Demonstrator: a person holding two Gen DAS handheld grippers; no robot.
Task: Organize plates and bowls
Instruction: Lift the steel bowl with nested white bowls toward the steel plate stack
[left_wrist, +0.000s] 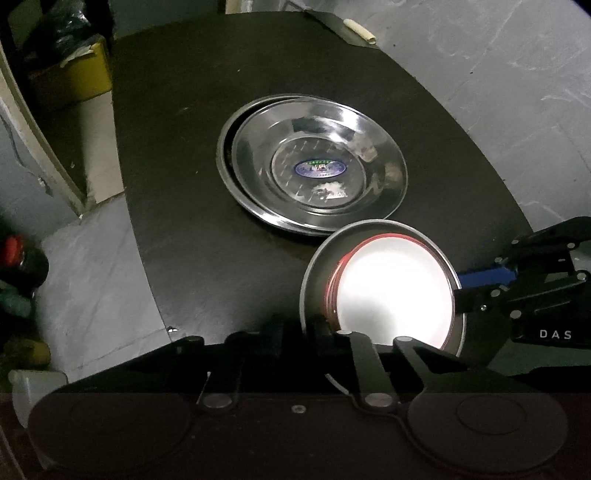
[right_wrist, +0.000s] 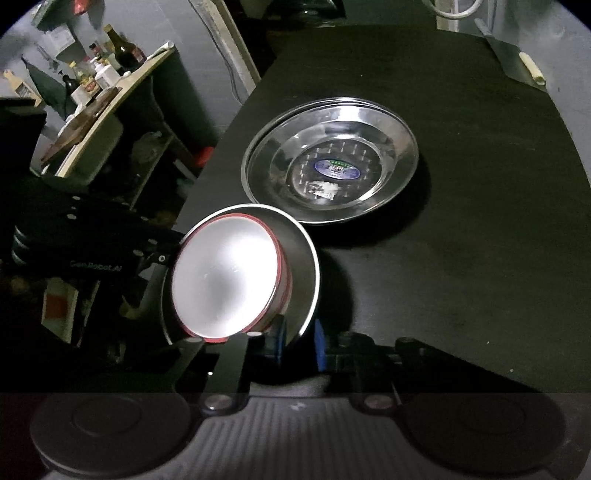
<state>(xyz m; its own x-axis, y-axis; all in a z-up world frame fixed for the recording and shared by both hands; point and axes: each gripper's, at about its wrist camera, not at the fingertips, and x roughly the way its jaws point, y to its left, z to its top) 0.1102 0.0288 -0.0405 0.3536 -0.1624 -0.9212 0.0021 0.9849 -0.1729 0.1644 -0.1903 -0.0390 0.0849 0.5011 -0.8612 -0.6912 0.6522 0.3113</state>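
A steel bowl (left_wrist: 317, 280) stands near the front of the black table (left_wrist: 184, 184), with a white, red-rimmed bowl (left_wrist: 395, 291) nested inside it. My left gripper (left_wrist: 299, 332) is shut on the steel bowl's near-left rim. My right gripper (right_wrist: 300, 338), with blue pads, is shut on the opposite rim of the steel bowl (right_wrist: 301, 258), and it also shows at the right (left_wrist: 461, 286) in the left wrist view. The white bowl (right_wrist: 225, 273) glares brightly. Behind the bowls lies a stack of steel plates (left_wrist: 317, 173), (right_wrist: 332, 158), the top one bearing a blue oval sticker.
A cleaver with a pale handle (left_wrist: 354, 29) lies at the table's far edge. A yellow box (left_wrist: 74, 70) sits beyond the left side. A shelf crowded with bottles (right_wrist: 99, 70) stands left of the table. Grey floor surrounds the table.
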